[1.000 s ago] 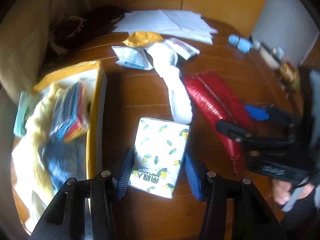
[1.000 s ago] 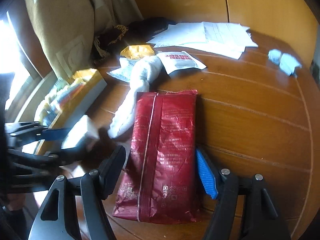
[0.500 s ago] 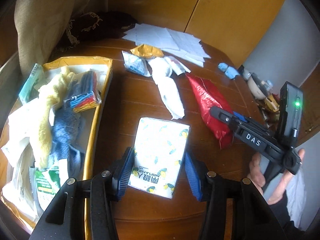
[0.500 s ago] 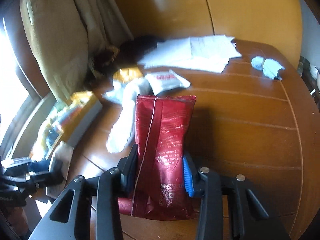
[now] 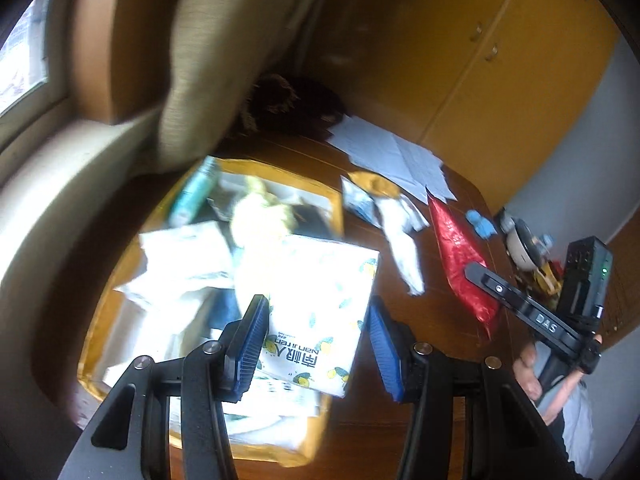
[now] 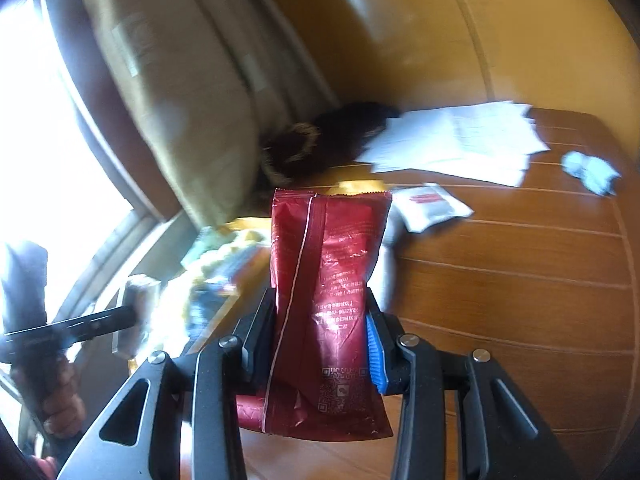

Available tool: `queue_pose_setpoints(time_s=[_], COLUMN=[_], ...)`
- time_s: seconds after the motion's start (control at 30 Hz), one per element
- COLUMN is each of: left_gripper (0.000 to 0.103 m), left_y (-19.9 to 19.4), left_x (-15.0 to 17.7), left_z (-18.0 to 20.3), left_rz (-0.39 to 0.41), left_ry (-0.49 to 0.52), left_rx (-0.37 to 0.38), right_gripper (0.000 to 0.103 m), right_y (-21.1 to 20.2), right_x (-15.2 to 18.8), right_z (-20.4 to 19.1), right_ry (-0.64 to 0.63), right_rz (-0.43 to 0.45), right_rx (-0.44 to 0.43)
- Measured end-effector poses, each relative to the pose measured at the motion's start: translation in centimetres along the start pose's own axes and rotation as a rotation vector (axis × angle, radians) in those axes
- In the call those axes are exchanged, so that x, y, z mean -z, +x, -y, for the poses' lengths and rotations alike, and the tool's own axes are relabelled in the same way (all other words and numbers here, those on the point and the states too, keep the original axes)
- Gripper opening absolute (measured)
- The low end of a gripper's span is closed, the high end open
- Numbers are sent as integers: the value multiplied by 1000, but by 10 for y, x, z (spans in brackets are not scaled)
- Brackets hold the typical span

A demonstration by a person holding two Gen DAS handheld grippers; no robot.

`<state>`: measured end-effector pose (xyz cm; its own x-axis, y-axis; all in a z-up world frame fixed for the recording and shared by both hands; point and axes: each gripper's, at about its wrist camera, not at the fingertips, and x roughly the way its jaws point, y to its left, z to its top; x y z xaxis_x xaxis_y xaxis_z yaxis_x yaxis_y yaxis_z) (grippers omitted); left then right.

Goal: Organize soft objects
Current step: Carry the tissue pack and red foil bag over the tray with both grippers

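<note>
Two packs are in the air at once, one in each gripper. The left gripper has its jaws closed on a white tissue pack printed with lemons, and that pack hangs over the yellow box, which already holds cloths, a yellow towel and other soft packets. The right gripper has its jaws clamped on the lower part of a red foil pack, lifted clear of the wooden tabletop, with the box off to its left.

The step in hand looks like carrying both packs to the box. Next, the tissue pack needs lowering onto the pile and the left jaws widening; the box is crowded, so it should land flat. The red pack then has to cross leftwards without the two grippers meeting. A white sock and small sachets remain on the tabletop.
</note>
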<state>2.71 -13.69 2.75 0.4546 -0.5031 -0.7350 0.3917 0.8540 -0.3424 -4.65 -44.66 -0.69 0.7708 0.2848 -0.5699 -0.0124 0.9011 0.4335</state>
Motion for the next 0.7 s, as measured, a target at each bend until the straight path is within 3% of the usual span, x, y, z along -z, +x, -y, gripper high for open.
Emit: queue_pose_setpoints(time_s=[0.37, 0.7], left_gripper=[53, 53], left_y=[20, 56], left_x=[-14, -42], left_z=[-53, -69], left_rz=[-23, -53], left_ry=[-70, -53], left_rx=[-58, -104], right_gripper=[38, 38], right_y=[85, 139], right_x=[-29, -45], right_z=[-75, -93], right_ry=[-98, -123], right_rz=[-129, -178], right_rx=[-59, -52])
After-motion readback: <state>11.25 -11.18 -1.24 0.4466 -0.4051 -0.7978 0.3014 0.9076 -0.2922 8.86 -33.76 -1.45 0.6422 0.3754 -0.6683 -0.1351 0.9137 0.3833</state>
